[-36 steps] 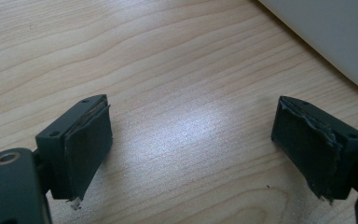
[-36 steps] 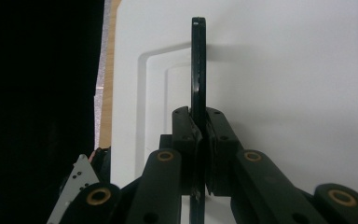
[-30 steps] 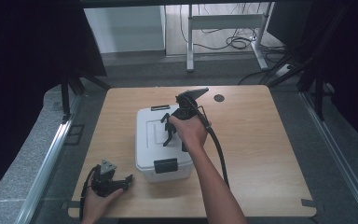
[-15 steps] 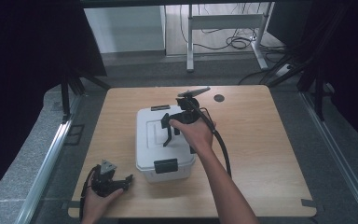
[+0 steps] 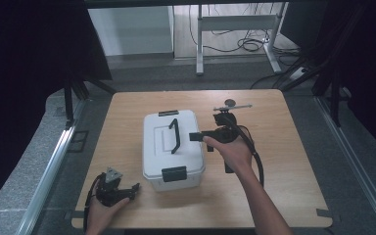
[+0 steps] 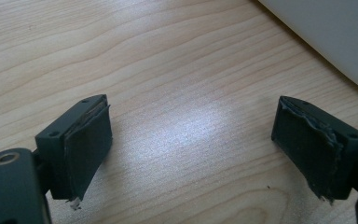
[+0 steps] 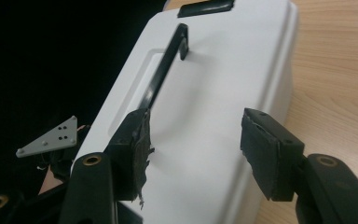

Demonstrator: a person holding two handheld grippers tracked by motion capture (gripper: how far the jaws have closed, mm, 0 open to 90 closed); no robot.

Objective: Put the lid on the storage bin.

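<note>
the table (image 5: 284, 161) was evenly lit from overhead while the surroundings fell into near black. a soft glare patch sat on the wood in the left gripper view. the white box (image 7: 214, 93) looked bright, and close jaws were slightly soft.

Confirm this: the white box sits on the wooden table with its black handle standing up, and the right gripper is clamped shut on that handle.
Not quite. The right gripper is open, its jaws apart with nothing between them, as the right gripper view shows. The white box does sit on the wooden table with its black handle standing up.
</note>
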